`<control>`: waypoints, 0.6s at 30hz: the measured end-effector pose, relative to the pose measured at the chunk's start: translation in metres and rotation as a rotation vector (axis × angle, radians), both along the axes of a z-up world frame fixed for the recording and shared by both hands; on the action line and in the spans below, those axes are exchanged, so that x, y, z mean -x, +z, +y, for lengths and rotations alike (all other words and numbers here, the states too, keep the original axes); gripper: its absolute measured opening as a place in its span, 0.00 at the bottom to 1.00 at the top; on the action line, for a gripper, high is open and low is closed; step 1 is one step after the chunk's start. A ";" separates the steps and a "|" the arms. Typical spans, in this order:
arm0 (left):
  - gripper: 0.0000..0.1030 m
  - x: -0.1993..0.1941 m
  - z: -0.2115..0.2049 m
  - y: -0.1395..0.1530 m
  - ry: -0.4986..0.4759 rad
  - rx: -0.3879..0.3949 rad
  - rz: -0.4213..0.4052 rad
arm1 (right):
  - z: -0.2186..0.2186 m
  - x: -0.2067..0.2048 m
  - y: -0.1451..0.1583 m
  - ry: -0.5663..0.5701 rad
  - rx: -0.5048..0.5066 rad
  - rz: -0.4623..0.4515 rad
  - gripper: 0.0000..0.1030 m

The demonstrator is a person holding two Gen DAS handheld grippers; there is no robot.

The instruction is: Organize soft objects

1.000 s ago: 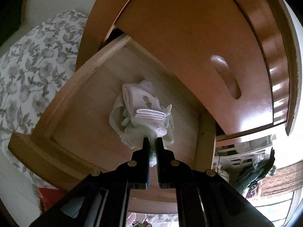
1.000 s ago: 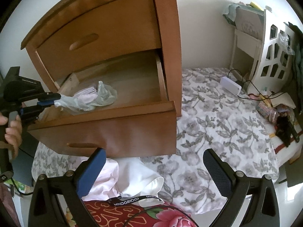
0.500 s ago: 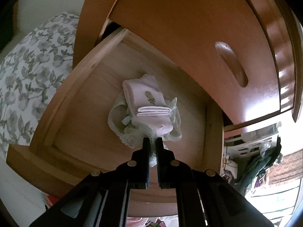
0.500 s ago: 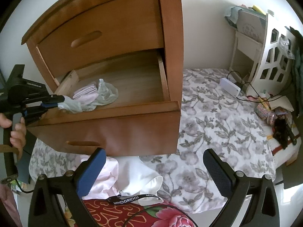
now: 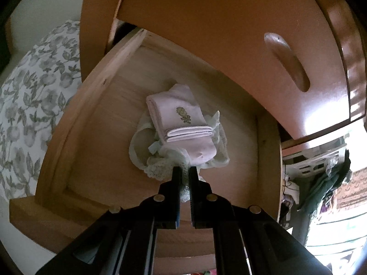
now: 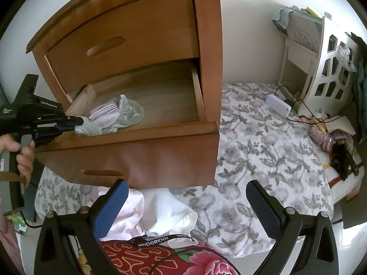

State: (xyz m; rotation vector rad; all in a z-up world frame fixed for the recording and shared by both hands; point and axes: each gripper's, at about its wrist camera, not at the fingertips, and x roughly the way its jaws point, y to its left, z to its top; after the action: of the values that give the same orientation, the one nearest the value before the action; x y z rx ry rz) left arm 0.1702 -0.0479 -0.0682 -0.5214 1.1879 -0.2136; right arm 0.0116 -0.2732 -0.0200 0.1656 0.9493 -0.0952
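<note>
Floral bedding (image 6: 252, 151) spreads out beyond your right gripper (image 6: 190, 208), and up ahead of it the wooden nightstand (image 6: 149, 23) has its lower drawer (image 5: 75, 126) pulled open. Your left gripper (image 5: 183, 171) points down into that drawer with its jaws pressed together, pinching the lace edge of a pale garment (image 5: 160, 169) so the whole bundle lowers in one piece. Just past the fingertips, folded pink socks (image 5: 181, 119) ride on top of the lace, resting on the drawer floor toward its near-left corner. That low grip looks chosen to keep the fold intact. Your right gripper hangs spread and empty above a white and pink pile of clothes (image 6: 158, 215), likely the next pick.
</note>
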 end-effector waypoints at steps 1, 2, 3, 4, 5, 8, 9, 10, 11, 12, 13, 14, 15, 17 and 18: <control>0.06 0.000 0.000 0.000 -0.004 0.008 -0.004 | -0.001 0.000 0.000 -0.001 -0.001 0.002 1.00; 0.06 0.000 0.000 0.000 -0.008 0.021 -0.008 | 0.000 0.000 0.000 -0.002 -0.002 0.004 1.00; 0.06 0.000 0.001 0.000 -0.011 0.033 -0.010 | -0.001 0.001 0.000 -0.002 -0.002 0.003 1.00; 0.06 0.000 0.002 0.000 -0.013 0.048 -0.015 | -0.001 0.000 0.000 -0.002 -0.001 0.002 1.00; 0.06 0.001 0.003 0.002 -0.014 0.061 -0.030 | -0.001 0.001 0.000 -0.003 -0.001 0.001 1.00; 0.06 0.002 0.006 0.012 -0.023 0.079 -0.090 | -0.002 0.001 0.000 -0.004 0.001 0.002 1.00; 0.06 0.002 0.007 0.015 -0.026 0.088 -0.109 | -0.002 0.002 -0.001 -0.004 0.002 0.003 1.00; 0.05 0.003 0.007 0.020 -0.030 0.101 -0.132 | -0.002 0.001 -0.001 -0.004 0.003 0.004 1.00; 0.05 0.004 0.009 0.026 -0.034 0.120 -0.157 | -0.002 0.001 0.000 -0.004 0.003 0.003 1.00; 0.05 0.004 0.009 0.032 -0.038 0.137 -0.180 | -0.002 0.001 0.000 -0.003 0.004 0.002 1.00; 0.04 0.005 0.010 0.038 -0.041 0.150 -0.203 | -0.002 0.001 0.000 -0.003 0.003 0.002 1.00; 0.04 0.006 0.011 0.046 -0.047 0.163 -0.234 | -0.002 0.001 0.000 -0.002 0.005 0.002 1.00; 0.03 0.007 0.011 0.053 -0.054 0.173 -0.259 | -0.002 0.001 0.000 -0.002 0.006 0.002 1.00; 0.03 0.008 0.009 0.070 -0.070 0.169 -0.308 | -0.002 0.001 0.000 -0.004 0.008 0.001 1.00; 0.03 0.008 0.008 0.076 -0.073 0.155 -0.318 | -0.002 0.001 -0.001 -0.005 0.009 0.002 1.00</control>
State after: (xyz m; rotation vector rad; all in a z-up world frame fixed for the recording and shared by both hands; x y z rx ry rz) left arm 0.1624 -0.0400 0.0074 -0.5568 0.8844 -0.4377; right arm 0.0109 -0.2754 -0.0206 0.1597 0.9504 -0.1045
